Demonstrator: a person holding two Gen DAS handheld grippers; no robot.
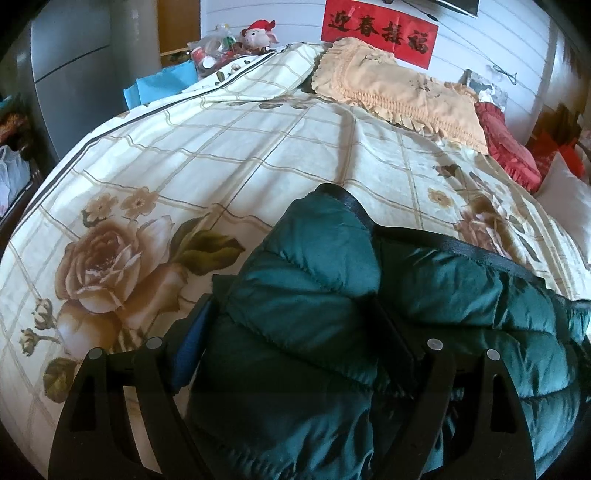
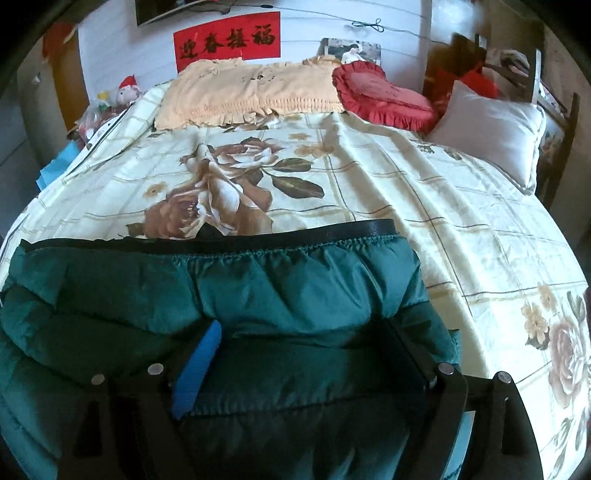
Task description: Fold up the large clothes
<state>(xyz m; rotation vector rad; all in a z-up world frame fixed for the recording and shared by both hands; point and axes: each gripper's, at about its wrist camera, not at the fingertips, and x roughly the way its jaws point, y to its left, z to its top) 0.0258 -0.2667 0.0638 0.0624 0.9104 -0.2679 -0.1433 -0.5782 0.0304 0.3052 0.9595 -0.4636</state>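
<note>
A dark green puffer jacket (image 1: 332, 295) with a black hem band lies on the floral bedspread (image 1: 184, 166) at the near edge of the bed. My left gripper (image 1: 295, 332) has its jaws wide apart with a thick bulge of the jacket between them. In the right wrist view the jacket (image 2: 258, 288) spreads across the near bed, its black-edged hem toward the pillows. My right gripper (image 2: 306, 358) also has its jaws wide apart, with jacket fabric bunched between the fingers.
A peach frilled pillow (image 2: 251, 92), a red heart cushion (image 2: 380, 96) and a white pillow (image 2: 491, 129) lie at the head of the bed. A plush toy (image 1: 258, 35) and clutter sit at the far left corner. A grey cabinet (image 1: 70, 74) stands left.
</note>
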